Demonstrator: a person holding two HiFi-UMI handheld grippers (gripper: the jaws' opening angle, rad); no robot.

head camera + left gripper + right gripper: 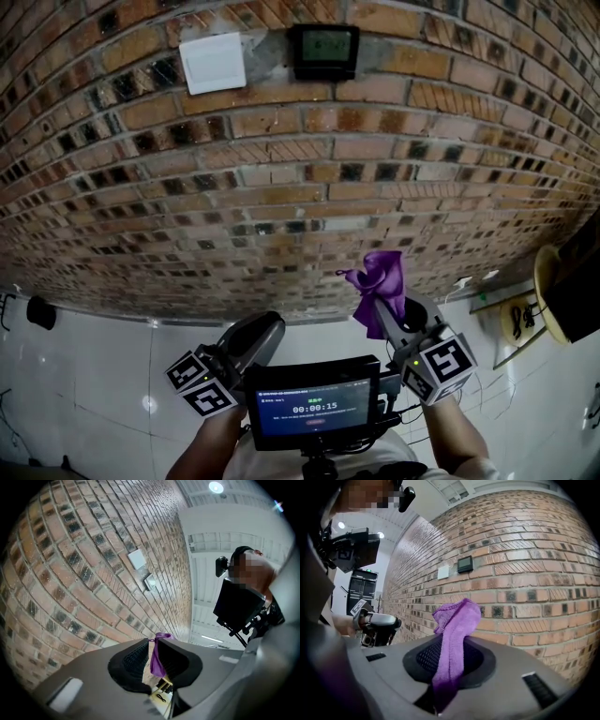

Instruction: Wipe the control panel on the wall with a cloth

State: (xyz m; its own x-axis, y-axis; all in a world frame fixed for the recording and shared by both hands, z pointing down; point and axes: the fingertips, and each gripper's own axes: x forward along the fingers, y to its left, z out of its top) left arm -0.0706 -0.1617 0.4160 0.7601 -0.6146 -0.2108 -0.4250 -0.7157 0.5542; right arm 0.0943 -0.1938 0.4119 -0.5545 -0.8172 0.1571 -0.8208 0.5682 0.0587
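Brick wall (281,178) carries the dark control panel (323,52) high up (a white plate (213,63) sits just beside it). Right tongs (384,307) pinch the purple cloth (380,274) well below the panel; left tongs (267,335) stand slightly spread, holding nothing.

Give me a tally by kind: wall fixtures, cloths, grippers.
Wall fixtures: 2, the dark control panel and a white plate
Cloths: 1, the purple cloth
Grippers: 2, left gripper and right gripper
Total: 5
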